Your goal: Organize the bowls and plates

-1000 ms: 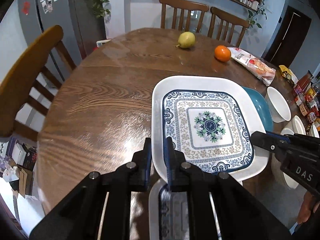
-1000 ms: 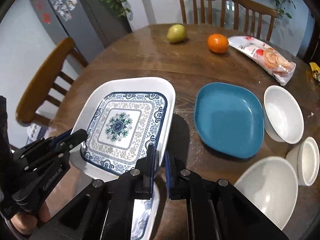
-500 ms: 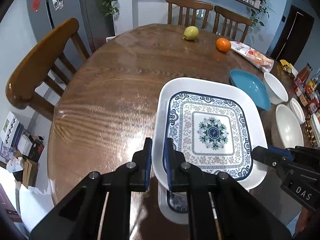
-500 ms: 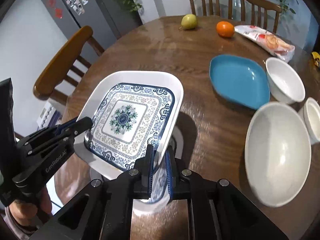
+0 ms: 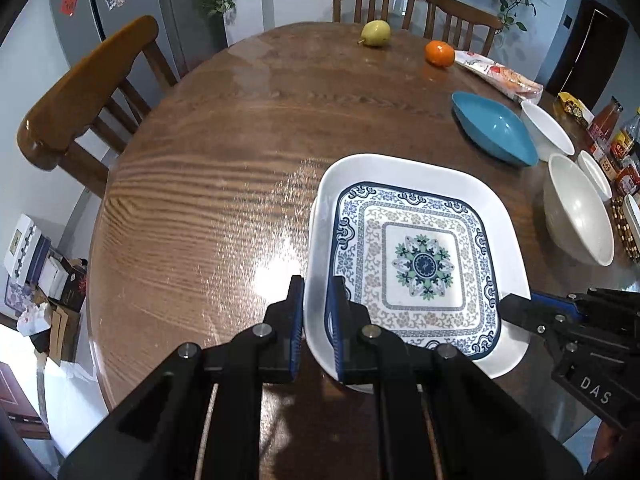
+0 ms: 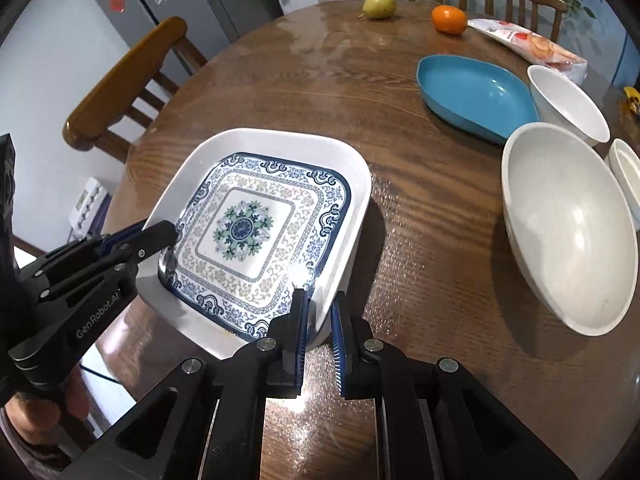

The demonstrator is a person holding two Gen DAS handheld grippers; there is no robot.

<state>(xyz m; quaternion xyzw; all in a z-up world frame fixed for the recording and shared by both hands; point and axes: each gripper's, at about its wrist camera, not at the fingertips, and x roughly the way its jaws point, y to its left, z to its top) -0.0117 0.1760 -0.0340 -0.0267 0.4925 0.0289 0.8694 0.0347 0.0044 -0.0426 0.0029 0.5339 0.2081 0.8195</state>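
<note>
1. Left hand-held gripper [image 5: 316, 312] is clamped narrow on the plate [image 5: 416, 256], pinching its left rim.
2. Right hand-held gripper [image 6: 320, 320] grips the plate's right rim, jaws nearly closed.
3. Plate sits low over the tabletop [image 5: 208, 184], near its front edge.
4. Blue dish [image 6: 476, 96] and white bowls [image 6: 568, 228] lie to the right, well apart.

We count one square white plate with a blue floral pattern [image 6: 256, 224], one teal square plate [image 6: 476, 96], and three plain white round bowls: large [image 6: 568, 232], medium [image 6: 568, 104], small [image 6: 626, 176]. We see one yellow-green pear [image 6: 379, 5], one orange [image 6: 449, 19], one plastic snack packet [image 6: 528, 46] and three brown wooden chairs [image 5: 88, 96].
</note>
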